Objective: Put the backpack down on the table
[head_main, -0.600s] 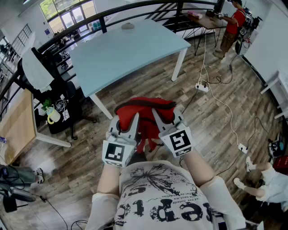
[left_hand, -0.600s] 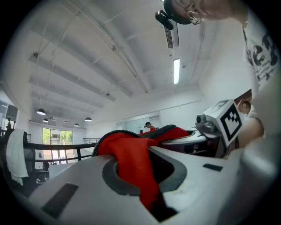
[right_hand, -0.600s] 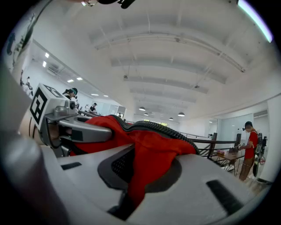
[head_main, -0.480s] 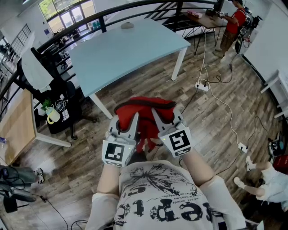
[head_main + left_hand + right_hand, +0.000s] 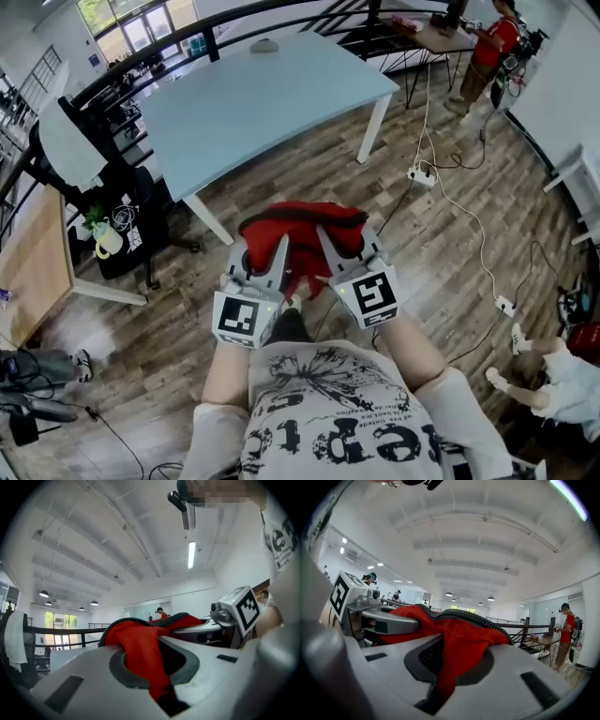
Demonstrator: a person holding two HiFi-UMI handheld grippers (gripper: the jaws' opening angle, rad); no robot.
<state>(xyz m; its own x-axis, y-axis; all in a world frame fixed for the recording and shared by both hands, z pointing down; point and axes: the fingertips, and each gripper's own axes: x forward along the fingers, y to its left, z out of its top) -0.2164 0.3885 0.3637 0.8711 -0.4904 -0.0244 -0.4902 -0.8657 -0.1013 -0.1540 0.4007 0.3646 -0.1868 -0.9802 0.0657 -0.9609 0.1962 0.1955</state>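
A red backpack (image 5: 302,225) with a black zip edge hangs in the air between both grippers, over the wooden floor in front of the person's chest. My left gripper (image 5: 281,246) is shut on its red fabric (image 5: 140,653), which is pinched between the jaws. My right gripper (image 5: 323,234) is shut on the fabric (image 5: 461,648) from the other side. The two grippers sit close together and point level. The pale blue table (image 5: 253,98) stands ahead, a step beyond the bag.
A black office chair (image 5: 112,178) with a white garment over it stands left of the table. A wooden desk (image 5: 33,267) is at the far left. Cables and a power strip (image 5: 420,178) lie on the floor at right. A person in red (image 5: 487,47) stands far back right.
The view has crept slightly forward toward the table. The backpack stays gripped by both grippers in the same pose.
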